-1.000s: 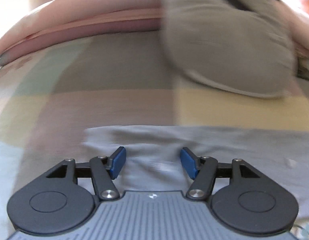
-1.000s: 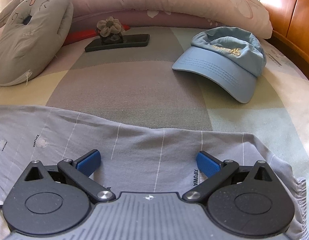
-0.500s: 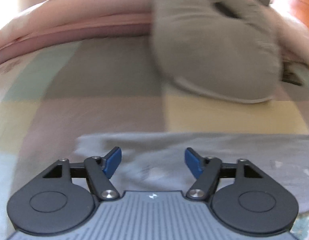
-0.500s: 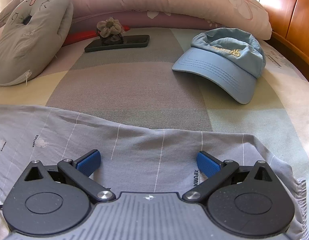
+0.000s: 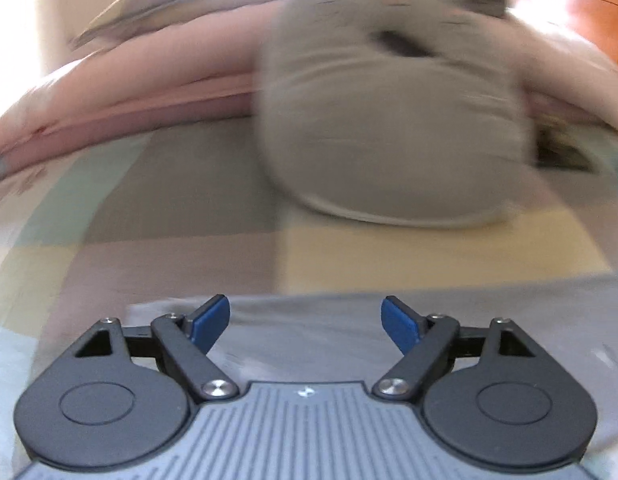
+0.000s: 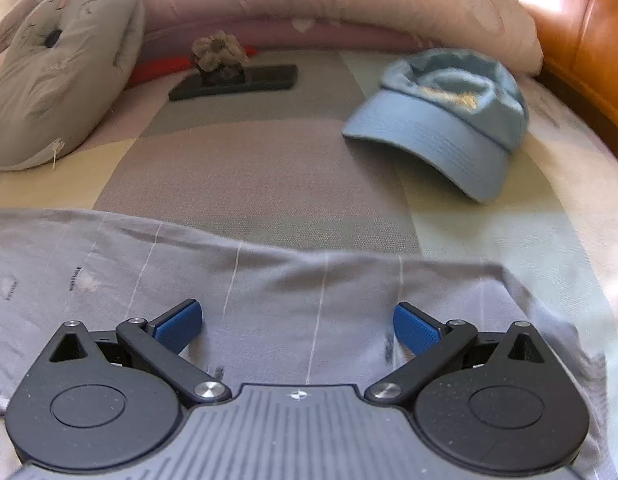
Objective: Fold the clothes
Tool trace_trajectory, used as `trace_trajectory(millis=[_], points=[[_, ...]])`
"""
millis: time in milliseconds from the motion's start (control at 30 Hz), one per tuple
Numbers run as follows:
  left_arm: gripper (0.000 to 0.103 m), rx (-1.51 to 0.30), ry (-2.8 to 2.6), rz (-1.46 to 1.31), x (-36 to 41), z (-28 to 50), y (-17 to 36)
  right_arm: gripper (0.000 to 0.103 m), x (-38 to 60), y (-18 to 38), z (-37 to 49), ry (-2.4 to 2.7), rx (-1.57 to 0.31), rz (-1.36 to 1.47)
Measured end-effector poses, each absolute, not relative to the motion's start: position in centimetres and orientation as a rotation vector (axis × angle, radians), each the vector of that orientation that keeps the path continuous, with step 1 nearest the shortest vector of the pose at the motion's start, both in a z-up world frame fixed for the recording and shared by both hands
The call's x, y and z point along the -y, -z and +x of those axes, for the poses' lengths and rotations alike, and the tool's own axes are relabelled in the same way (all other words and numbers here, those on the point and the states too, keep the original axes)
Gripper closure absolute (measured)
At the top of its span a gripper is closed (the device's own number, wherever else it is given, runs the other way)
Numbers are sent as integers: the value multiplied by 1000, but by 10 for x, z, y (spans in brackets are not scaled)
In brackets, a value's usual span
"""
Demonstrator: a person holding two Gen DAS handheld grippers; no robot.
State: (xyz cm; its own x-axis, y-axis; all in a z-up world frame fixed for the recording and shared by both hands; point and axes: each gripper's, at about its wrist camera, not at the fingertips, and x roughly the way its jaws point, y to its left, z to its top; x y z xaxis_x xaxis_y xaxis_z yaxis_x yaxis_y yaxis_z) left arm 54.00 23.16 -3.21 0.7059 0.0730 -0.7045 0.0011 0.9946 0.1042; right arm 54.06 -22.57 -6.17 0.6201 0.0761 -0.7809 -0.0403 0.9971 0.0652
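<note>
Nearest in both wrist views lies the grey garment [image 6: 269, 300], spread flat on the bed [image 6: 249, 168] with its far edge running roughly from nine to three o'clock. That flat lay suits folding: a smooth sheet of cloth gives clean edges to pick up.

The left claw [image 5: 305, 320] hovers over the garment's left end; its jaws are opening, with only flat cloth beneath them and nothing pinched between the blue pads. The right claw [image 6: 297, 326] stands wide above the right part of the garment, its pads likewise clear of any fold. With both poised over opposite ends, the likely reason is to take two points and carry them over together.

Thin pale stripes run down the cloth, and small dark lettering is printed beside them at about nine o'clock in the right view; it is too blurred to read.

Further off, at two o'clock, a blue cap [image 6: 441, 120] sits apart from the garment, with gold embroidery on its front that cannot be read. At eleven o'clock a dark flat object [image 6: 237, 82] carries a fabric flower [image 6: 217, 50]. A grey plush cushion [image 6: 57, 92] leans at ten o'clock against the long pink pillow [image 6: 349, 4], whose cursive writing is illegible.
</note>
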Motion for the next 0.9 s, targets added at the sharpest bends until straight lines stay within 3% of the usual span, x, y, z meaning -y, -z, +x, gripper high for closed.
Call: trace_trajectory(millis=[167, 400, 600, 900], points=[[20, -804, 42, 213, -167, 504, 37, 0, 252, 39, 502, -80, -889, 158], [20, -845, 160, 79, -111, 459, 13, 0, 326, 31, 468, -33, -833, 329], [19, -842, 162, 82, -74, 418, -14, 0, 382, 57, 502, -134, -833, 515], [19, -831, 25, 80, -56, 348, -48, 0, 423, 64, 555, -123, -826, 501]])
